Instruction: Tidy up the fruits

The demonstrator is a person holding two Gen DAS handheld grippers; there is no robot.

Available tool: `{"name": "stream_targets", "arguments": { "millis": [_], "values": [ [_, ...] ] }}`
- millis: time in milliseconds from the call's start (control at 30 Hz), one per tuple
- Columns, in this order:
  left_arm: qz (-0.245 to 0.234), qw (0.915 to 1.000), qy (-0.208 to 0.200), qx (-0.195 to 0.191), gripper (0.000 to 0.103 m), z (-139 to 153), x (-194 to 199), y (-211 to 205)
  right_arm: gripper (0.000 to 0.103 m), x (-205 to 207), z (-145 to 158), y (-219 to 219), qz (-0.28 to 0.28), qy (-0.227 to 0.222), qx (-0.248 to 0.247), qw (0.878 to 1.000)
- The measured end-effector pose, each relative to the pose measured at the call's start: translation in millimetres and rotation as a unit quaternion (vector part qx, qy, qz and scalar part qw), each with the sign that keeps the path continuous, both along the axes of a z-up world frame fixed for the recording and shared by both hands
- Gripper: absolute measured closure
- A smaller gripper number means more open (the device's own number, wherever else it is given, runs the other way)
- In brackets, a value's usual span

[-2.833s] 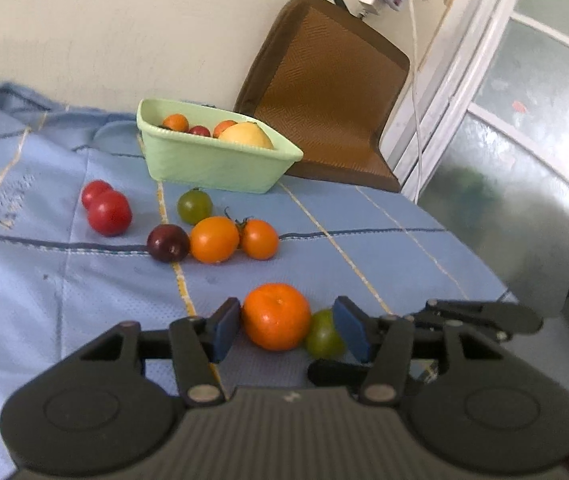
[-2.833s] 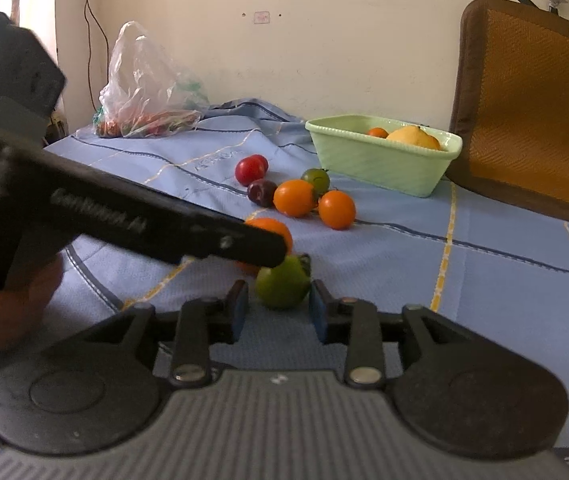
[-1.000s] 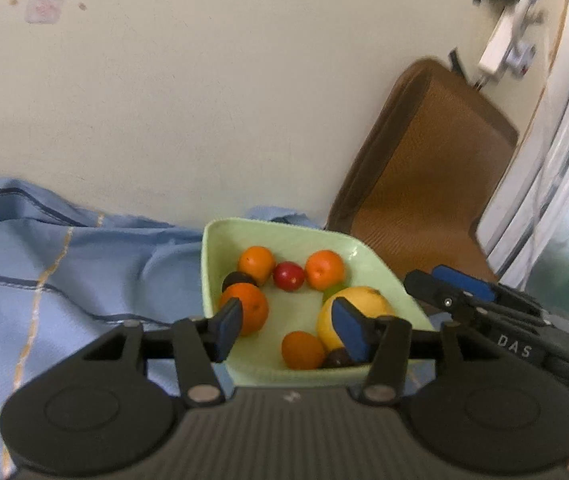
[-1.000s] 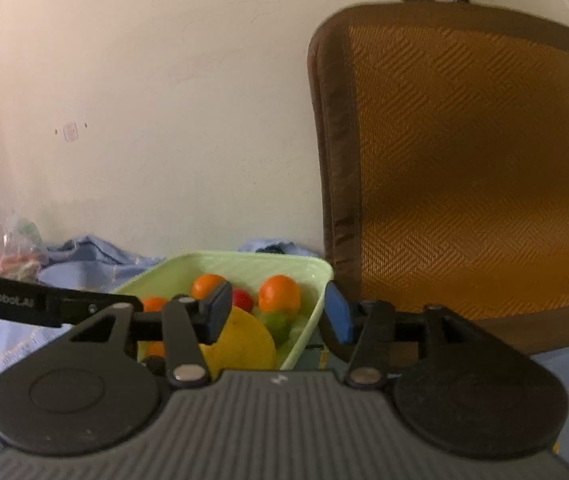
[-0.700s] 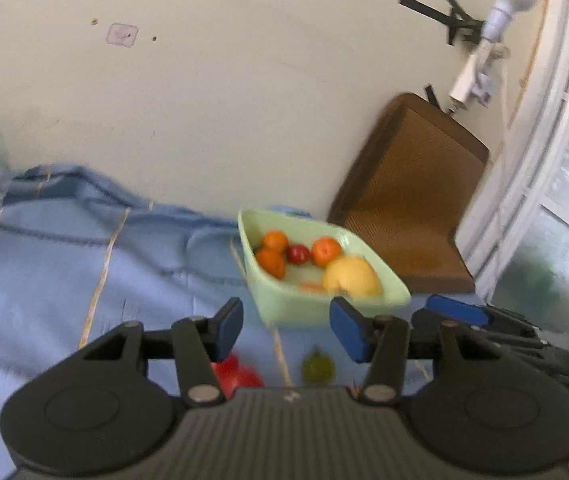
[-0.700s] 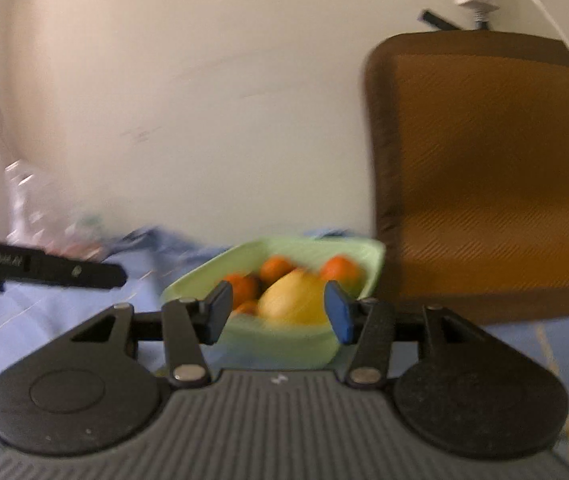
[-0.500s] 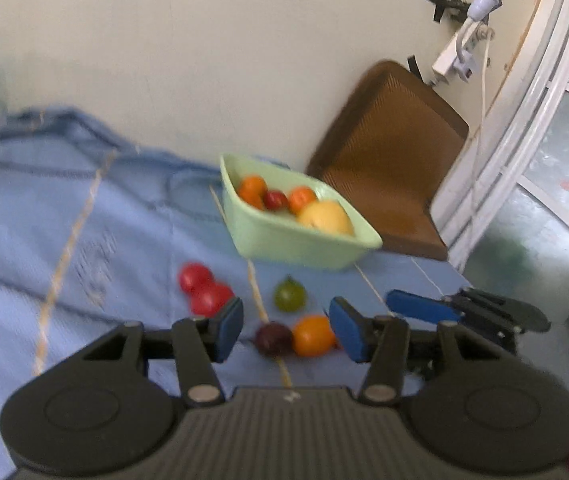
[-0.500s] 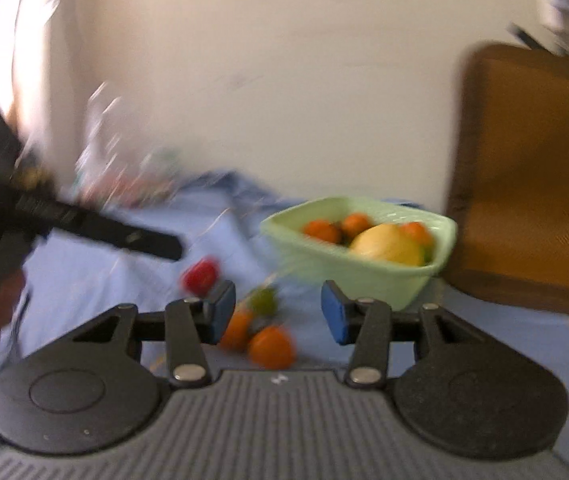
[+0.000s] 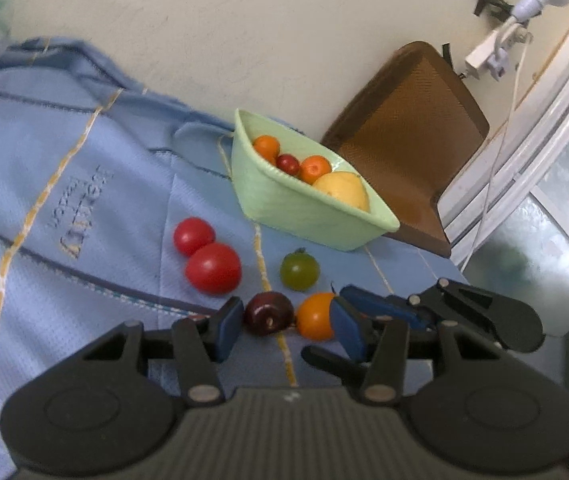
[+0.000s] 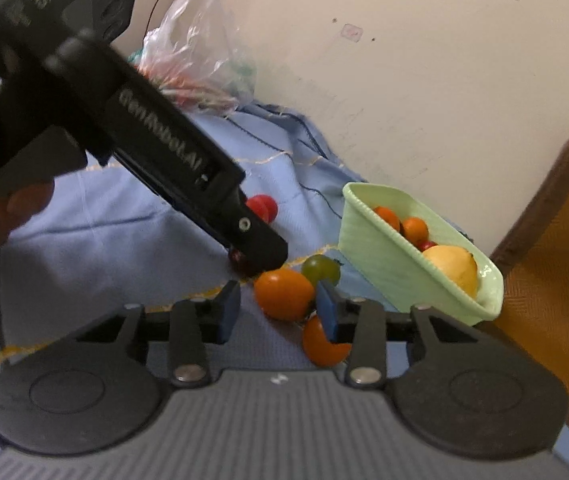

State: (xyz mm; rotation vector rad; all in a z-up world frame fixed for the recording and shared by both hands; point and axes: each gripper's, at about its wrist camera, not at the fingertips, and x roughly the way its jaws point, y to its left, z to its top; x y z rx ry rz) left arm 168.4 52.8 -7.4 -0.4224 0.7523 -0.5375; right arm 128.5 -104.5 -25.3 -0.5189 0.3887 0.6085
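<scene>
Only the right wrist view shows the plastic bag [image 10: 200, 52] behind.

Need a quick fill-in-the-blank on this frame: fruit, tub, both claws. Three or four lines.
1. The largest fruit in the green tub is coloured ____.
2. The left claw is lined up on the dark ____ fruit.
3. Two ____ tomatoes touch each other on the blue cloth.
4. Both claws are ____, gripping nothing.

Missing: yellow; purple; red; open
</scene>
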Motion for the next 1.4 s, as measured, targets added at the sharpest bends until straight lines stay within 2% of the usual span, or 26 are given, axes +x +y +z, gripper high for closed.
{"name": "stream_targets", "arguments": {
  "millis": [67,100,133,233,267,300,433,533,600,800,1133,1267,1400],
  "values": [
    [-0.001,0.9999,-0.009,0.008,0.057,-0.1,-1.3,-3.2,0.061,4.0,-2.3,1.1,-0.001,-0.006,-0.004,1.0],
    [0.0,0.9998,-0.014,0.016,0.063,0.0,-2.1,-5.5,0.065,5.8,-2.7,3.9,-0.003,-0.01,-0.005,1.0],
    [0.001,0.9996,-0.017,0.024,0.065,-0.1,-2.7,-7.4,0.066,7.0,-3.0,3.6,-0.005,-0.01,-0.003,1.0],
    [-0.007,0.9997,-0.018,0.015,0.065,0.1,-2.8,-7.5,0.066,5.9,-0.7,0.3,-0.015,-0.015,0.008,1.0],
    [-0.007,0.9997,-0.019,0.018,0.061,0.4,-2.7,-8.1,0.066,1.8,-0.7,-2.6,-0.018,-0.022,0.011,1.0],
    [-0.002,0.9994,-0.02,0.026,0.067,0.5,-2.9,-9.4,0.067,-3.2,-0.1,-6.2,-0.023,-0.028,0.015,0.999],
    [-0.001,0.9984,-0.03,0.047,0.067,1.6,-4.6,-15.5,0.067,-27.0,8.3,-23.7,-0.042,-0.049,0.051,0.997],
    [-0.002,0.9963,-0.04,0.076,0.076,3.1,-8.8,-22.9,0.067,-46.2,10.5,-36.3,-0.052,-0.035,0.077,0.995],
    [-0.004,0.9951,-0.045,0.087,0.076,4.1,-13.3,-27.1,0.067,-58.8,7.9,-41.0,-0.056,-0.019,0.089,0.994],
    [-0.02,0.9958,-0.043,0.078,0.076,5.8,-37.4,-28.6,0.067,-81.5,2.7,-47.5,-0.077,0.015,0.115,0.99],
    [-0.06,0.9938,-0.059,0.072,0.076,15.9,-117.7,-26.3,0.067,-110.4,3.1,-53.9,-0.099,0.063,0.154,0.981],
    [-0.057,0.9907,-0.07,0.102,0.075,18.5,-139.5,-33.6,0.066,-125.1,1.8,-48.7,-0.098,0.06,0.147,0.982],
    [-0.03,0.9875,-0.07,0.137,0.074,14.1,-146.5,-42.1,0.065,-131.1,-4.0,-42.7,-0.107,0.053,0.134,0.984]
  ]
}}
